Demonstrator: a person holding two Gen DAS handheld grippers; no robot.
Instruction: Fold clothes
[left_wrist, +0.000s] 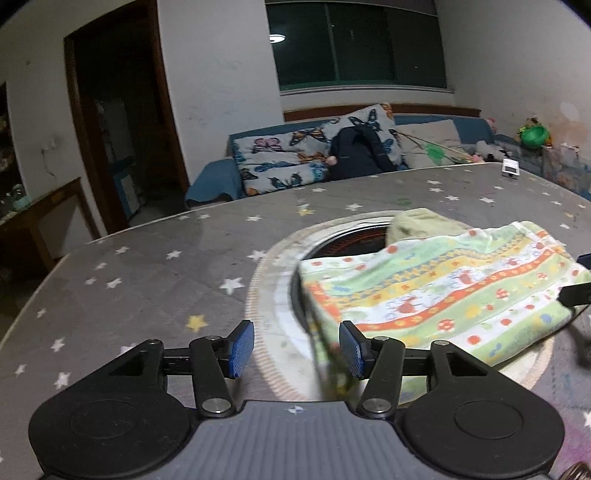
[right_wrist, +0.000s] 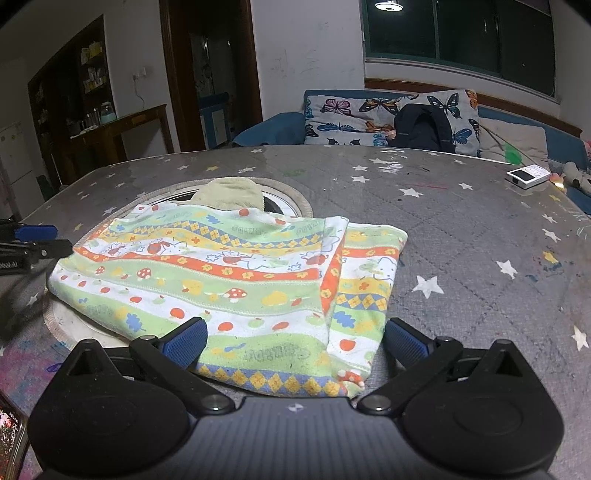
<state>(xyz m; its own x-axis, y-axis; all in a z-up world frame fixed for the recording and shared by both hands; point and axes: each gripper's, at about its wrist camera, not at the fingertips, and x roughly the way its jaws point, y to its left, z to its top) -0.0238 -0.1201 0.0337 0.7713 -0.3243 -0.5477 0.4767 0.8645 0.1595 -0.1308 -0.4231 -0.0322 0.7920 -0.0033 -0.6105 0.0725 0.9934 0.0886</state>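
Pale cloth (right_wrist: 229, 194) in round opening (right_wrist: 291, 199), towel (right_wrist: 229, 280) across

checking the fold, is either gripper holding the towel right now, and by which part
Nothing is held. The right gripper stands wide open around the patterned towel's near edge. The left gripper is half open beside its corner, pads not pressing.

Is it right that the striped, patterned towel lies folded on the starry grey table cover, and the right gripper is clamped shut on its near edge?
Not quite. The right gripper is wide open, its pads apart on either side of the towel, as the right wrist view shows. The towel does lie folded on the starry grey table cover.
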